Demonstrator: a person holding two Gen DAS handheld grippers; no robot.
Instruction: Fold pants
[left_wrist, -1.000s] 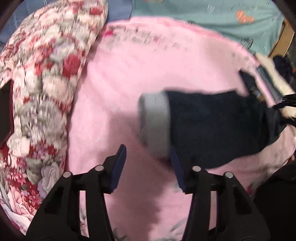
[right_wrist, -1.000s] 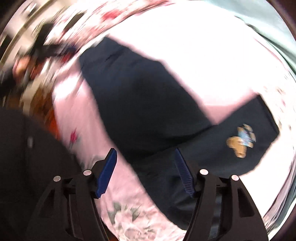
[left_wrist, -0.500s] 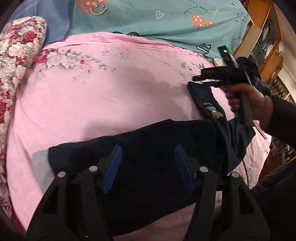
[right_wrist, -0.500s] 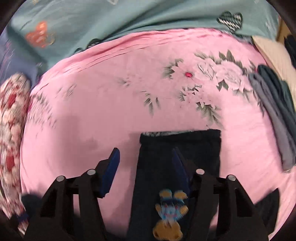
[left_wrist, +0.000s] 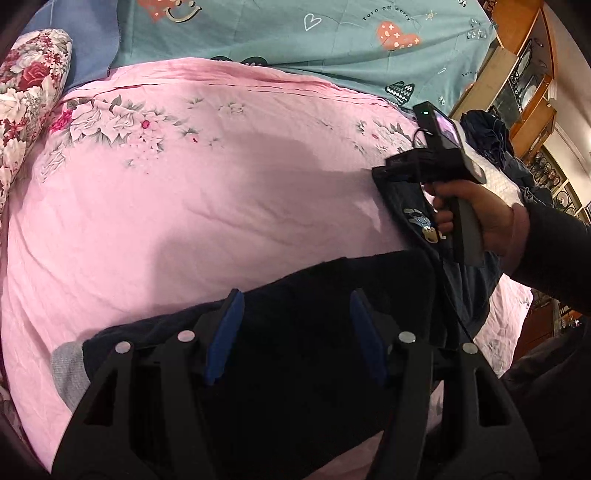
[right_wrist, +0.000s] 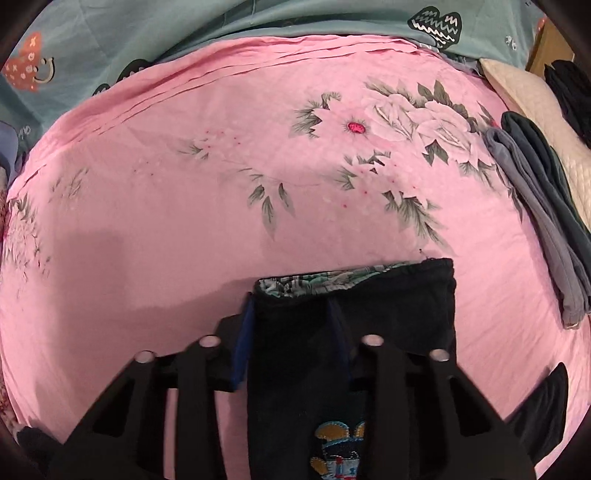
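Observation:
Dark navy pants (left_wrist: 332, 295) lie across the pink floral sheet (left_wrist: 184, 203), with a grey cuff (left_wrist: 68, 369) at the lower left and a cartoon patch (left_wrist: 424, 225) near the waist. My left gripper (left_wrist: 295, 306) hovers open over the leg, holding nothing. In the right wrist view my right gripper (right_wrist: 291, 317) is closing on the left corner of the waistband (right_wrist: 351, 280), whose plaid lining shows; the fabric sits pinched between the pads. The left wrist view shows a hand (left_wrist: 480, 214) holding that gripper at the waist end.
A floral pillow (left_wrist: 26, 92) lies at the far left and a teal sheet (left_wrist: 295, 33) beyond the pink one. Folded grey garments (right_wrist: 535, 221) and a cream cushion (right_wrist: 528, 96) sit at the right edge. Wooden furniture (left_wrist: 524, 74) stands at the far right.
My left gripper left the grey cuff and shifted along the leg, now open over its middle. My right gripper swung round to the waistband and its jaws narrowed onto the fabric.

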